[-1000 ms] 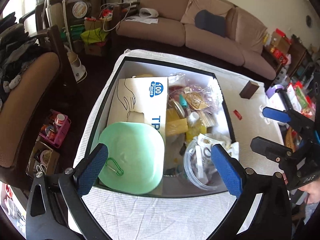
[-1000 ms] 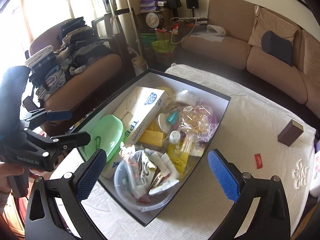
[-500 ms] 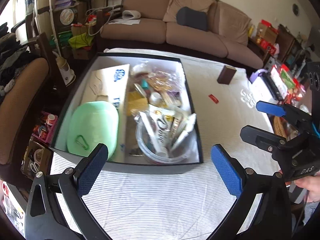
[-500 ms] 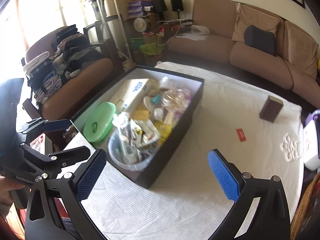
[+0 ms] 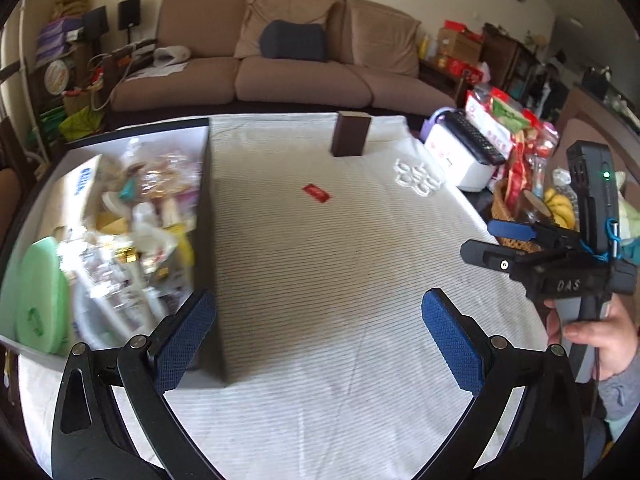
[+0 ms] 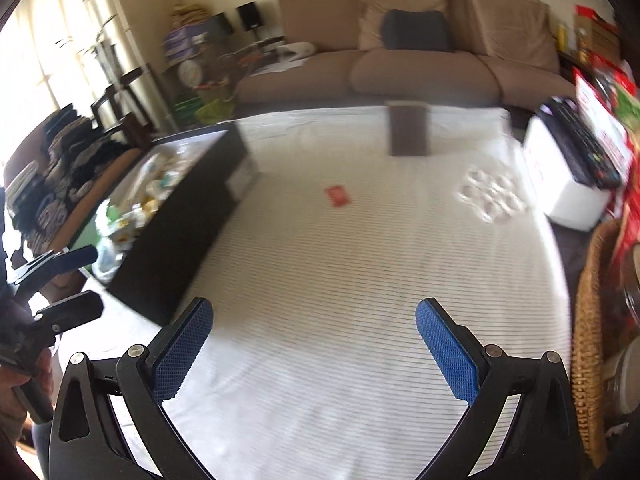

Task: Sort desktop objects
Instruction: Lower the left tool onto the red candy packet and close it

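- Here, your left gripper (image 5: 320,332) hangs over the striped cloth (image 5: 340,280), jaws spread wide, nothing between the blue pads (image 5: 450,334).
- Your right gripper (image 6: 314,344) is likewise held low over the cloth, jaws wide apart and empty.
- In the left wrist view your right hand (image 5: 596,340) wraps the grip from below at the table's right edge, a grey sleeve (image 5: 620,394) at the wrist; the tool points left, level with the table.
- In the right wrist view your left hand (image 6: 24,368) shows at the far left, dark and partly cut off; its tool points right, beside the box.
- Box (image 5: 210,240): black outside, white inside, at the cloth's left side, packed with mixed items, blurred; a green lid (image 5: 38,296) lies at its near left.
- Red card (image 5: 317,193): flat on the cloth, mid-table, apart from all else.
- Brown block (image 5: 351,134): upright at the far edge, beyond the card.
- White rings (image 5: 418,174): a cluster on the cloth, right of the card.
- White case (image 5: 456,160): at the right edge, a black remote (image 5: 472,138) lying on it.
- Wicker basket (image 6: 588,320): beside the table's right side.
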Available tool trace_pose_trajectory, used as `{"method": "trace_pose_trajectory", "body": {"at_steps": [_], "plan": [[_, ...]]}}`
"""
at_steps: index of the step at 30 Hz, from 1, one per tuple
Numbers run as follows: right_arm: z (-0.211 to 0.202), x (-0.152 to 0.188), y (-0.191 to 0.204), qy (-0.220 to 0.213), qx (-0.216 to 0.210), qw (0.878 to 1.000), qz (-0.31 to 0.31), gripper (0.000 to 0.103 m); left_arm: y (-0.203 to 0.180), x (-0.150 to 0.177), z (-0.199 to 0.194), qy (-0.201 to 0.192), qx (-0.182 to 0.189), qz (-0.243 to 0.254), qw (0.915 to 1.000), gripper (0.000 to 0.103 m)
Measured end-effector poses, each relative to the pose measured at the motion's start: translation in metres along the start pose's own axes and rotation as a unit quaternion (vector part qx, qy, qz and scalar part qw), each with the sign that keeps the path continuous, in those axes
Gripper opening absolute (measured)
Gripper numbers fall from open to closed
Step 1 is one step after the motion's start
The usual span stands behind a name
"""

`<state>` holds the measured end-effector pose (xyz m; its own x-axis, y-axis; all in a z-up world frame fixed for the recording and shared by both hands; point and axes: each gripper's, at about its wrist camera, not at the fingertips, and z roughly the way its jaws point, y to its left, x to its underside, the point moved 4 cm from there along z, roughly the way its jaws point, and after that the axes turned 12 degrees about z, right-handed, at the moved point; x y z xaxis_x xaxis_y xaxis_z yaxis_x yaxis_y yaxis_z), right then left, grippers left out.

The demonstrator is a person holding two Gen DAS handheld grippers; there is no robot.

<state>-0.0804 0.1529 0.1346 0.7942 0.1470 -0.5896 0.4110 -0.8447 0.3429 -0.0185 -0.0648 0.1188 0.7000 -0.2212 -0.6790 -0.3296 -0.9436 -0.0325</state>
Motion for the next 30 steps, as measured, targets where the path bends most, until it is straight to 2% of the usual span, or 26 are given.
{"method": "trace_pose_trajectory", "body": {"at_steps": [4, 7, 13, 18, 24, 30], "plan": [[0.008, -0.013, -0.06, -0.007, 0.026, 0.999, 0.024, 0.103, -0.013, -0.017, 0.053, 0.016, 0.014, -0.001, 0.9998, 0.103], [0.016, -0.023, -0.088, -0.009, 0.037, 0.999, 0.026, 0.103, -0.015, -0.034, 0.096, 0.024, 0.013, -0.004, 0.9996, 0.103], [0.048, -0.048, -0.124, -0.004, 0.046, 0.998, 0.033, 0.103, -0.008, -0.073, 0.18, 0.049, 0.009, -0.002, 0.9987, 0.103], [0.084, -0.077, -0.148, -0.008, 0.047, 0.996, 0.072, 0.103, 0.008, -0.092, 0.236, 0.071, 0.008, 0.005, 0.9974, 0.103], [0.124, -0.107, -0.177, -0.026, 0.109, 0.989, 0.095, 0.103, 0.028, -0.092, 0.276, 0.094, 0.001, -0.004, 0.9956, 0.103], [0.151, -0.12, -0.193, -0.015, 0.166, 0.984, 0.065, 0.103, 0.026, -0.091, 0.3, 0.11, -0.019, 0.036, 0.9931, 0.102]]}}
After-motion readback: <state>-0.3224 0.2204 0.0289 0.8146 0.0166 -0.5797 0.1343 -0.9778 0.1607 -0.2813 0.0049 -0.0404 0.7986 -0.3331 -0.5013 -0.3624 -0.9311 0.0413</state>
